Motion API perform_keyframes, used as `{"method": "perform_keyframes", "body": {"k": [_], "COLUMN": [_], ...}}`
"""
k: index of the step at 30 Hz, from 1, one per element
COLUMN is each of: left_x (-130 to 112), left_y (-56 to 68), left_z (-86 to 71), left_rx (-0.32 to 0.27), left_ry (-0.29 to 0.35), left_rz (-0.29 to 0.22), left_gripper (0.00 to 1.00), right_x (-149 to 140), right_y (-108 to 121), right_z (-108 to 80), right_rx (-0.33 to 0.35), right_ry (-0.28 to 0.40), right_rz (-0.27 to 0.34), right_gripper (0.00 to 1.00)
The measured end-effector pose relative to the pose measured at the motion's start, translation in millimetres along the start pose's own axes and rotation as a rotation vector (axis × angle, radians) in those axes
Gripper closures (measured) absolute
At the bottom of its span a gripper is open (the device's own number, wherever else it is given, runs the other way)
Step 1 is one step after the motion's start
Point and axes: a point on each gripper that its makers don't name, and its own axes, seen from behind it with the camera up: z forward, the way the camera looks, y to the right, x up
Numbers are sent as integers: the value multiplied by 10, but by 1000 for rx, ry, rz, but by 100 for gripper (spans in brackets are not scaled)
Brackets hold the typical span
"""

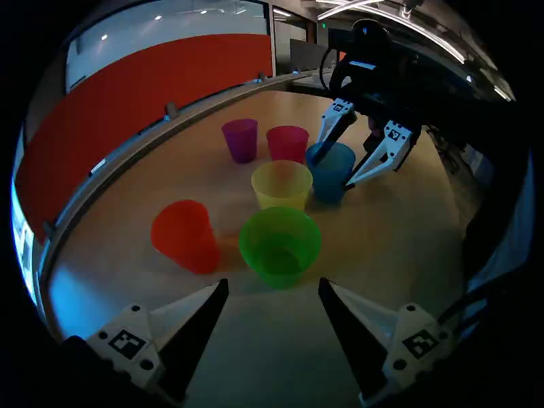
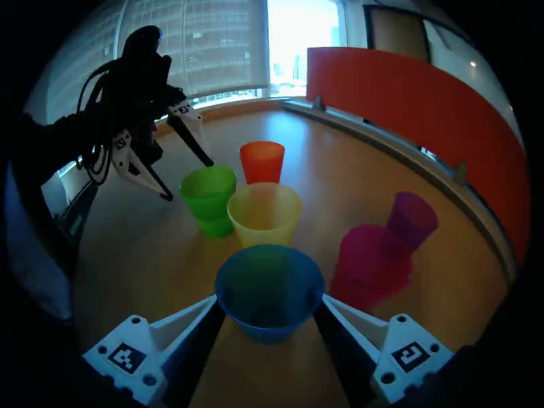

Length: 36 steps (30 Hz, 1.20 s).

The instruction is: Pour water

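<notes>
- The right gripper (image 2: pixel 270 302) is recorded at the bottom of the right gripper view. Its jaws are spread wide to either side of the blue cup (image 2: pixel 272 330), and firm contact with the walls cannot be confirmed.
- The left gripper (image 1: pixel 272 281) is noted at the bottom of the left gripper view, jaws apart and empty. The green cup (image 1: pixel 280 245) stands just ahead of them.
- No water level can be made out in the blue cup, and a darker patch low in the green cup is not identified.
- The step in hand is judged to be securing the blue cup. It should be closed on squarely below the rim and lifted straight up before any tilt.
- The yellow cup (image 2: pixel 264 212) stands just beyond the blue cup, with the pink cup (image 2: pixel 372 265) at right of frame, so little side room is left.
- The orange cup (image 1: pixel 185 234) and purple cup (image 1: pixel 240 139) lie farther out.
- Open table (image 1: pixel 394 238) is available at right of the left gripper view. The table edge runs below the red wall (image 1: pixel 136 88) at upper left.
</notes>
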Motion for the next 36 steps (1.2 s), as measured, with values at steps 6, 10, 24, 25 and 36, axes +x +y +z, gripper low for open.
{"method": "perform_keyframes", "body": {"k": [6,10,24,25,36], "left_x": [-20,-31,-47,-53,-59], "left_y": [26,30,22,20,-83], "left_z": [-8,-18,-136,-154,-362], "left_rx": [-5,-3,23,28,123], "left_ry": [-2,-4,17,19,82], "left_rz": [-7,-6,-41,-43,-119], "left_gripper": [1,1,1,1,1], "right_x": [-52,-102,-209,-218,-340], "right_y": [0,6,5,0,-37], "right_z": [2,-20,-210,-240,-567], "right_rx": [-6,-13,-51,-56,-126], "right_ry": [-11,-26,-31,-31,-17], "right_rz": [-23,-21,14,13,38], "right_gripper": [11,8,0,0,0]}}
